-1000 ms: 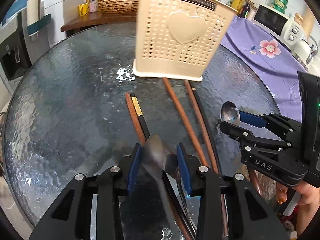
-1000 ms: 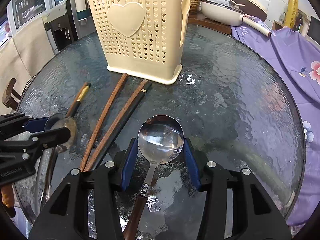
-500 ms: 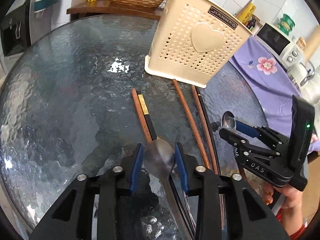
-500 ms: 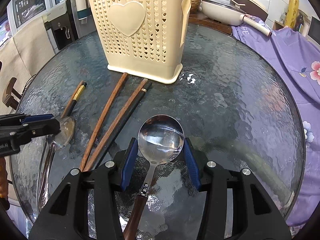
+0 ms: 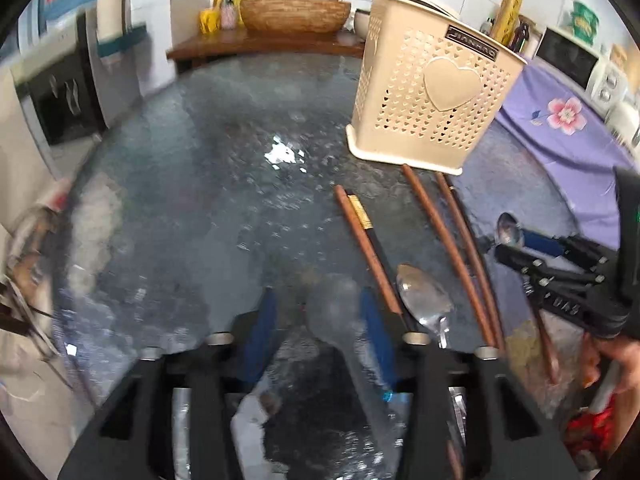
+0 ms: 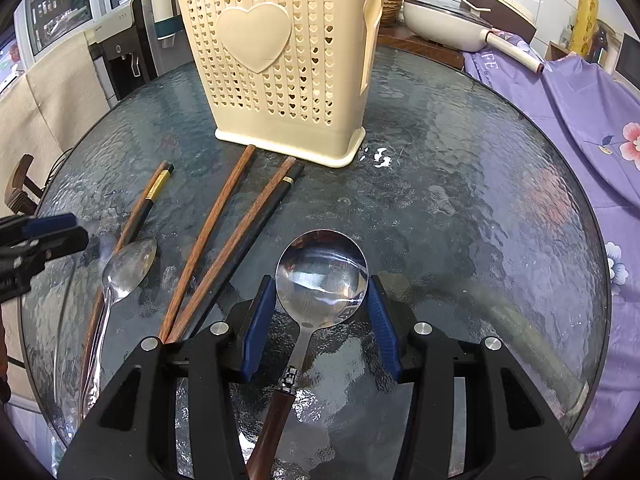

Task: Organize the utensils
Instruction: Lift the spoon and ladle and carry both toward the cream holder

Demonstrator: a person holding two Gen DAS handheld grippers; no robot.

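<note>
A cream perforated utensil basket (image 5: 432, 108) (image 6: 280, 60) stands on the round glass table (image 6: 460, 200). Several wooden and black chopsticks (image 5: 448, 232) (image 6: 208, 240) lie in front of it. My right gripper (image 6: 320, 316) (image 5: 510, 246) is shut on the bowl of a round steel spoon (image 6: 322, 276) with a wooden handle, held just above the glass. My left gripper (image 5: 318, 332) (image 6: 44, 236) has its jaws opening. A blurred silver spoon (image 5: 336, 312) sits between them, near the right pad, with no pad pressing on it. Another silver spoon (image 5: 424, 296) (image 6: 128, 264) lies beside the chopsticks.
A purple flowered cloth (image 6: 580, 100) covers the surface to the right. A white pan (image 6: 448, 24) and a wicker bowl (image 5: 292, 14) stand on the wooden counter behind the table. A microwave (image 5: 568, 56) is at the far right. Bare glass spreads to the left of the basket.
My left gripper has swung left, away from the chopsticks, and its jaws have widened, losing their hold on the spoon. The right gripper and its round spoon have not moved.
</note>
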